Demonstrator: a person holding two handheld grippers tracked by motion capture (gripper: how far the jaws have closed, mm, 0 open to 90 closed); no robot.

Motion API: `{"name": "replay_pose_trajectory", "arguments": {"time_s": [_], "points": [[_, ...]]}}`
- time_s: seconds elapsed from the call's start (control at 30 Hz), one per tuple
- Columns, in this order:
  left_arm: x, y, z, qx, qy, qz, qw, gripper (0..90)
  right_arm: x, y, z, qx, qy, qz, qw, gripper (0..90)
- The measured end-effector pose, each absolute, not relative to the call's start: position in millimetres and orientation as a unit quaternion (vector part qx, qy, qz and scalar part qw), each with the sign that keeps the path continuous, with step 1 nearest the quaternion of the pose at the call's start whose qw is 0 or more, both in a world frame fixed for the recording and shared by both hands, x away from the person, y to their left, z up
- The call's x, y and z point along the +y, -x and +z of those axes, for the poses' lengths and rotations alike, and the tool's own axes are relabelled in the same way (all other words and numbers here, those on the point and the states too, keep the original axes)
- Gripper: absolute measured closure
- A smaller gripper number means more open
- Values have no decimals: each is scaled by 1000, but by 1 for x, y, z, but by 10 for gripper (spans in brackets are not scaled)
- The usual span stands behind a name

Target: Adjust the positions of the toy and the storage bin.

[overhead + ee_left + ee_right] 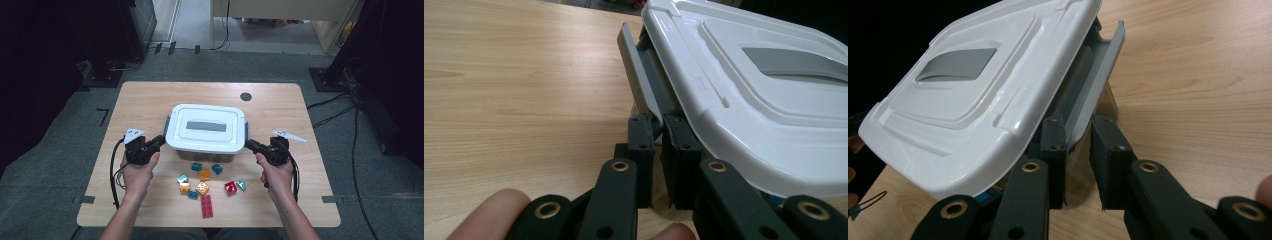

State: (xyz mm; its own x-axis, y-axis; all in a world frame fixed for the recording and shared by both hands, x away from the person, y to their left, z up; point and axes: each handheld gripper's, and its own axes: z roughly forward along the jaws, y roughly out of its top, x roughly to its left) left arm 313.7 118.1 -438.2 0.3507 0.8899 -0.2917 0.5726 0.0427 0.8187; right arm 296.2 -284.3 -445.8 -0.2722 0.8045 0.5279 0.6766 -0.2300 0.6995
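Here, the white-lidded storage box (206, 131) stands near the middle of the wooden table (150, 100), a little toward your side, and its lid with the grey recessed handle (206, 126) lies on top of it. On each short end of the box a grey latch flap stands swung outward from the lid. Your left gripper (161, 141) comes in from the left end of the box, and in the left gripper view its two black jaws are pressed nearly together, pinching the lower edge of the left latch (636, 80) between them. Your right gripper (248, 144) comes in from the right end in the same way, and in the right gripper view its jaws clamp the lower edge of the right latch (1098, 85), which tilts away from the lid. Both of your hands hold the grippers low over the table, one on each side of the box. In front of the box, between your two forearms, a small group of toy blocks (205, 186) lies loose on the wood: teal, orange and red pieces, with one long red brick (206, 205) closest to you. A small dark round spot (245, 96) sits on the table behind the box, well apart from it.
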Motion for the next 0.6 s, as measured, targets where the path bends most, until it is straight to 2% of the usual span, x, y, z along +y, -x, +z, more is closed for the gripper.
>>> {"name": "replay_pose_trajectory", "arguments": {"time_s": [0.5, 0.57, 0.6], "points": [[124, -299, -440, 540, -672, 162, 479, 849, -284, -290, -447, 608, -603, 514, 46, 809], [127, -299, -441, 544, -668, 155, 484, 820, -284, -291, -447, 608, -602, 515, 47, 799], [129, -297, -442, 548, -665, 160, 482, 740, -284, -290, -447, 609, -600, 515, 48, 771]]}}
